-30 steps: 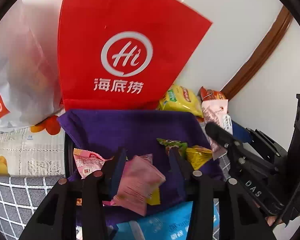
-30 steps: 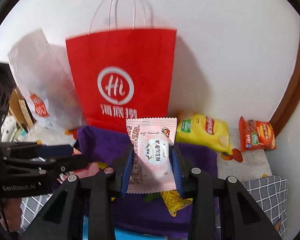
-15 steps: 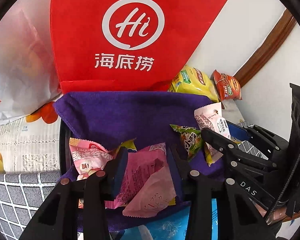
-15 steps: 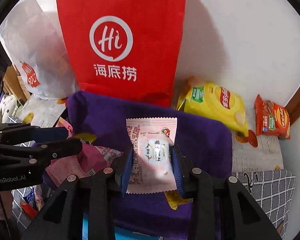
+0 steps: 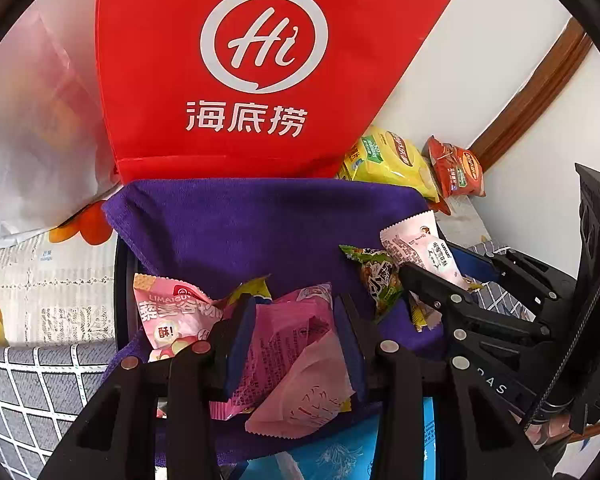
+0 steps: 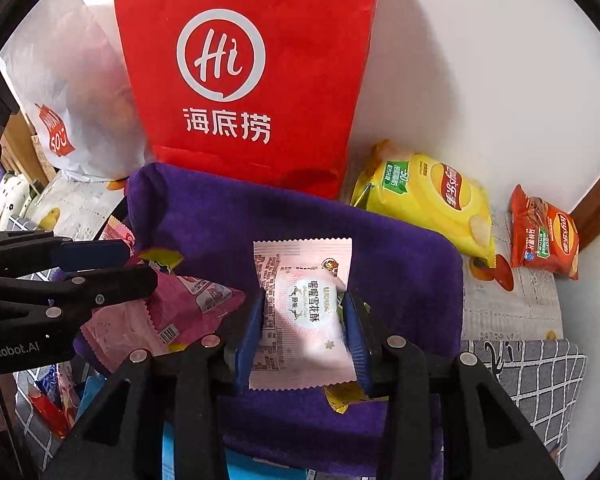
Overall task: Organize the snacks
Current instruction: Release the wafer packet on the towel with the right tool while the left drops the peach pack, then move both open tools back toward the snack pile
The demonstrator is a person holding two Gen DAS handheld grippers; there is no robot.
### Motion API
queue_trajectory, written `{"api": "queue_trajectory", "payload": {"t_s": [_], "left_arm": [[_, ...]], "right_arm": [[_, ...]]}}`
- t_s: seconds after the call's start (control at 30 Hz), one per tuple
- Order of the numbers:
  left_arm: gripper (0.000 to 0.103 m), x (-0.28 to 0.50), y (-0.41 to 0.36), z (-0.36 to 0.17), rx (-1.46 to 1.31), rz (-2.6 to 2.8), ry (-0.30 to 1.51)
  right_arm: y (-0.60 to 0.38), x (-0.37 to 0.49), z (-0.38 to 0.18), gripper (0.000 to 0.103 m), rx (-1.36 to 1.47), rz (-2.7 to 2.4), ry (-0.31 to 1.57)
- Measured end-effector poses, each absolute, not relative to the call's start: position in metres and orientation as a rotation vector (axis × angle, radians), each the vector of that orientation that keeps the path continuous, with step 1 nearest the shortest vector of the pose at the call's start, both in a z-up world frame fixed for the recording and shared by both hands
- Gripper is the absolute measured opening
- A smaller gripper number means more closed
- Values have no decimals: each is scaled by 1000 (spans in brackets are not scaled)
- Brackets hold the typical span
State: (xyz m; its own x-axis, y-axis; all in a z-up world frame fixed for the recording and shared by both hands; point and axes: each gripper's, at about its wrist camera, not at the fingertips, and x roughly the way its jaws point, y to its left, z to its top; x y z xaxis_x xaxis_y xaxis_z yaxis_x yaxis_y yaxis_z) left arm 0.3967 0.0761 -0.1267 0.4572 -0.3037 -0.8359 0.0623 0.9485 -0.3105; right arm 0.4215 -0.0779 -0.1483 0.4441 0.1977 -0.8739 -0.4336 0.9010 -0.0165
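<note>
My left gripper (image 5: 292, 308) is shut on a crumpled dark pink snack packet (image 5: 288, 348), low over the purple cloth (image 5: 240, 232) that lines a dark-rimmed basket. My right gripper (image 6: 304, 300) has a pale pink snack packet (image 6: 300, 312) upright between its blue pads; its jaws are opening, though the pads still touch the packet's sides. From the left wrist view, the right gripper (image 5: 428, 258) sits at the cloth's right side. A pink biscuit packet (image 5: 168, 316), a green packet (image 5: 374, 276) and yellow wrappers lie on the cloth.
A red paper bag (image 6: 244, 72) stands against the wall right behind the cloth. A white plastic bag (image 6: 72, 92) is to its left. A yellow chips bag (image 6: 432, 200) and an orange chips bag (image 6: 544, 236) lie to the right. More packets lie below the basket.
Both grippers have sunk toward the purple cloth and tilted further down, each with its packet. The red bag now fills the upper part of both views.
</note>
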Motion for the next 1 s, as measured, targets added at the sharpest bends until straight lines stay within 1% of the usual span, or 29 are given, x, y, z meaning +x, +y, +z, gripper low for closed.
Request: {"api": "queue_trajectory", "payload": {"t_s": [0.27,0.37,0.43,0.47,0.5,0.57,0.67,0.77,0.83,0.9,1.0], "left_arm": [[38,395,77,-129,-250,-226,1074],[40,394,79,-126,-249,-229,1063],[42,394,82,-124,-248,-226,1062],[46,394,83,-123,-249,-221,1060],[49,394,85,-121,-250,-214,1059],[51,393,89,-118,-253,-202,1055],[54,391,93,-113,-265,-199,1058],[55,385,95,-99,-266,-201,1035],[58,379,94,-88,-242,-200,1011],[64,370,94,-76,-227,-203,980],[64,356,94,-65,-209,-200,969]], "right_arm": [[-78,421,-149,48,-266,395,1053],[-80,420,-144,56,-254,394,1041],[-82,418,-135,57,-242,388,1021],[-83,417,-132,61,-236,388,1014],[-85,417,-127,67,-223,387,1002],[-89,414,-118,70,-200,384,968],[-96,409,-105,71,-168,355,922],[-101,405,-99,72,-147,337,915],[-105,399,-96,72,-143,326,913],[-109,388,-93,72,-153,309,894],[-114,365,-88,72,-196,263,865]]}}
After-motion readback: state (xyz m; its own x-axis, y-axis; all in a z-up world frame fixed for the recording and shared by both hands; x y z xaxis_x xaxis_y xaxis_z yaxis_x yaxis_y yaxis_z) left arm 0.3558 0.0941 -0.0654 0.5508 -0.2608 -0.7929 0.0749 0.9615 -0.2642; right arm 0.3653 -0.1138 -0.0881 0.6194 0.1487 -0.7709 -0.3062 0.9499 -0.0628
